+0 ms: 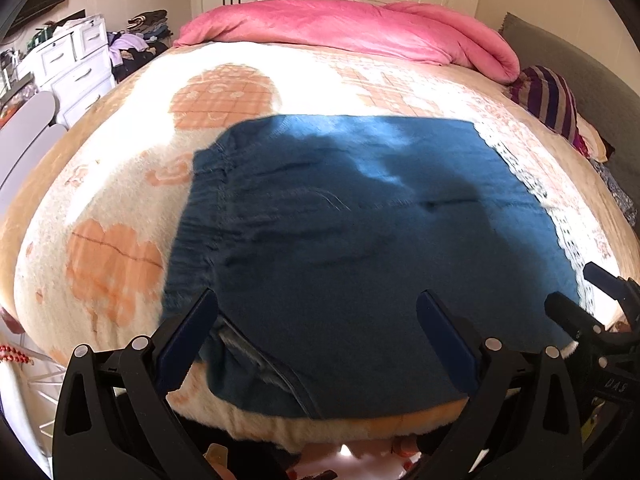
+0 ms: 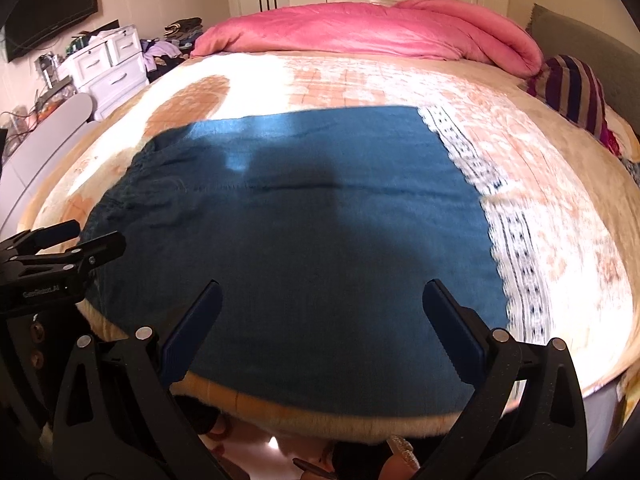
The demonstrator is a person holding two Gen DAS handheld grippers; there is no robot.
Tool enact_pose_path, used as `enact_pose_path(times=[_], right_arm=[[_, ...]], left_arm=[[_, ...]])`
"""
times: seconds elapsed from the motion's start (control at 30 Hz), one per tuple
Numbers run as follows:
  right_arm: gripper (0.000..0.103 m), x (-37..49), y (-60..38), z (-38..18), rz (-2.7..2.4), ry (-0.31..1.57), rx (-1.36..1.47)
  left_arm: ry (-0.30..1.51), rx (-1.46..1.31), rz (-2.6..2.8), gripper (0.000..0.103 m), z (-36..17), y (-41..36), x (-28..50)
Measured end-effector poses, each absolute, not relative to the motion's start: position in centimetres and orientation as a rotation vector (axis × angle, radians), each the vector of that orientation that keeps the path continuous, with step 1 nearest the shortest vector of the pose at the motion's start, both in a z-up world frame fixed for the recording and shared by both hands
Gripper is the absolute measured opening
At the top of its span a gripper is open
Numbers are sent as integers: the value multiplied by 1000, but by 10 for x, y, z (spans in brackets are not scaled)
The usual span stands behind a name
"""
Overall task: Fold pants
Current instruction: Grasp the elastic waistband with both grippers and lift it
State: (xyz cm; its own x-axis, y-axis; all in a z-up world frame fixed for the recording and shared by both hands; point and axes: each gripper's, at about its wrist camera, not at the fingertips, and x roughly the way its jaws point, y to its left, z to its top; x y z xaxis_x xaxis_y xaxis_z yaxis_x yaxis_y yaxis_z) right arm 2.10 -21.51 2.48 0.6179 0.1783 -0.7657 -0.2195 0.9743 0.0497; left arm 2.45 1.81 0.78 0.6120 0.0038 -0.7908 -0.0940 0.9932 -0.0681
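Observation:
Dark blue pants point(image 1: 340, 232) lie flat on the bed point(image 1: 120, 184), folded into a wide rectangle, waistband at the left, white lace hem point(image 1: 532, 200) at the right. They also show in the right wrist view point(image 2: 312, 220), with the lace hem point(image 2: 516, 248) on the right. My left gripper point(image 1: 316, 304) is open and empty, hovering over the near left part of the pants. My right gripper point(image 2: 322, 296) is open and empty over the near right part. Each gripper shows at the edge of the other's view: the right one point(image 1: 592, 308) and the left one point(image 2: 80, 244).
A pink duvet point(image 1: 352, 28) lies bunched at the far end of the bed. A striped pillow point(image 1: 548, 96) sits at the far right. A white drawer unit point(image 1: 72, 68) and piled clothes stand left of the bed. The bed's near edge point(image 1: 320, 428) is just below the grippers.

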Motion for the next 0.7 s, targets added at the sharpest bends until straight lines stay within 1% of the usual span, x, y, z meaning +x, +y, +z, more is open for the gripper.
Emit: enact_pose_path(times=[0.27,0.7], right_arm=[[95,63,-194,34,266,842,-70],[95,138,-145,31,440,869,-155]], left_arm=[[904,-122,117,99,7,48,55],[920,-167,221,99,3,112,118]])
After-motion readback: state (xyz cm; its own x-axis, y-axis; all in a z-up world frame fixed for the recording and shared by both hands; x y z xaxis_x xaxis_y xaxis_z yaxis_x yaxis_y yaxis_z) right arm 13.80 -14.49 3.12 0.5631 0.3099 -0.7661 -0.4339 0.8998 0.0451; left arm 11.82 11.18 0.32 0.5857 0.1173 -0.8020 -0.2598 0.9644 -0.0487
